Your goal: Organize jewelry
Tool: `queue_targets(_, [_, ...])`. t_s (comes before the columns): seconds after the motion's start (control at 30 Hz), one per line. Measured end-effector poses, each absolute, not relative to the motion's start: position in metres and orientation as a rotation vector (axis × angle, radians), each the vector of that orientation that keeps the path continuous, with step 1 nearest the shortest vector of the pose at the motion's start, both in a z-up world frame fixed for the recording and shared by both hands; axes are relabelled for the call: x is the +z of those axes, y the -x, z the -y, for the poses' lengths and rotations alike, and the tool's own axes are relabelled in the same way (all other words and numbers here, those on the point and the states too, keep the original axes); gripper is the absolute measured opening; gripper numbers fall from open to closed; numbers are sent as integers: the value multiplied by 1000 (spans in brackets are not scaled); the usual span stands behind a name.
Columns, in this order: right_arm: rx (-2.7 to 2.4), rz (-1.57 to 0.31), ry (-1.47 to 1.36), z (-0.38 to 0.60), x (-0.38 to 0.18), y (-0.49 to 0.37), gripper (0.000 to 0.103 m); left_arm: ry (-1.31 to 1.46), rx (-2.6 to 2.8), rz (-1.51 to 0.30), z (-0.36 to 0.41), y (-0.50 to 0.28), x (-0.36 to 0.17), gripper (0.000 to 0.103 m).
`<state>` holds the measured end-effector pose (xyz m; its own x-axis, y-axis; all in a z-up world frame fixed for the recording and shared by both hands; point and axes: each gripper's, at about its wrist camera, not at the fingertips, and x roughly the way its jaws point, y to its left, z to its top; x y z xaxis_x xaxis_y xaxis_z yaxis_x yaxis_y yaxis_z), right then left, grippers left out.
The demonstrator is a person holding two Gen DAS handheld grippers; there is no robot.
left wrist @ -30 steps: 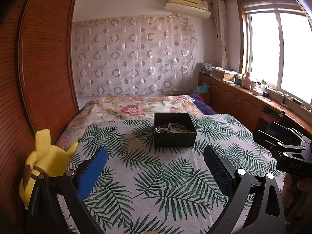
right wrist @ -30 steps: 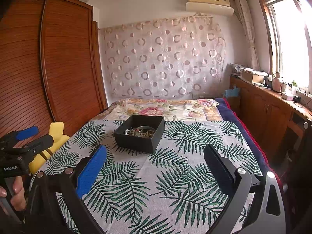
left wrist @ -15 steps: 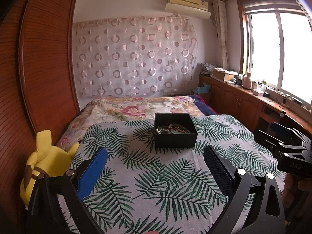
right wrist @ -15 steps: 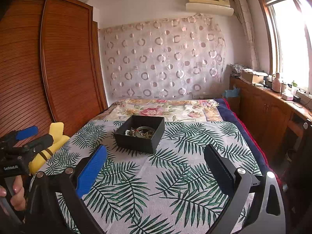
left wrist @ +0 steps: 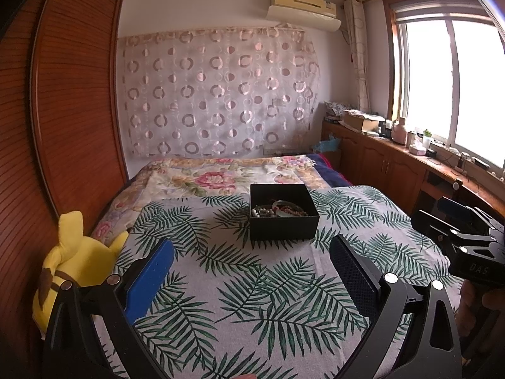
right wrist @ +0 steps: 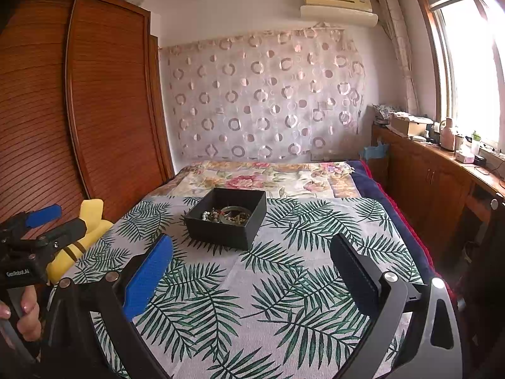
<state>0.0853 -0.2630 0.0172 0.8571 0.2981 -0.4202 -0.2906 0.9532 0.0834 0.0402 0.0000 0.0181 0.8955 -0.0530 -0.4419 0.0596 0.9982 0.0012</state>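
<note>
An open black box (left wrist: 284, 227) stands on the palm-leaf cloth (left wrist: 240, 290) in the middle of the bed; it also shows in the right wrist view (right wrist: 225, 229). Inside lies a heap of jewelry (left wrist: 279, 211): bead strands and a bangle (right wrist: 235, 214). My left gripper (left wrist: 251, 249) is open and empty, short of the box. My right gripper (right wrist: 251, 246) is open and empty, also short of the box. Each gripper shows at the edge of the other's view: right (left wrist: 464, 237), left (right wrist: 34, 230).
A yellow plush toy (left wrist: 74, 265) lies at the bed's left edge by the wooden wardrobe (left wrist: 63, 110). A floral quilt (left wrist: 221, 177) covers the far bed. Wooden cabinets (left wrist: 394, 170) with clutter run under the window on the right.
The left wrist view has tilted slightly, so the box sits a little lower in the frame. Both grippers stay open and the box has not moved.
</note>
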Motion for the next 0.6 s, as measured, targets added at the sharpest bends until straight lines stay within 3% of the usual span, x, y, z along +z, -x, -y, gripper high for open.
queue_targets(0.6, [314, -448, -15, 265, 18, -84, 100, -4, -53, -458, 0, -40, 19, 95])
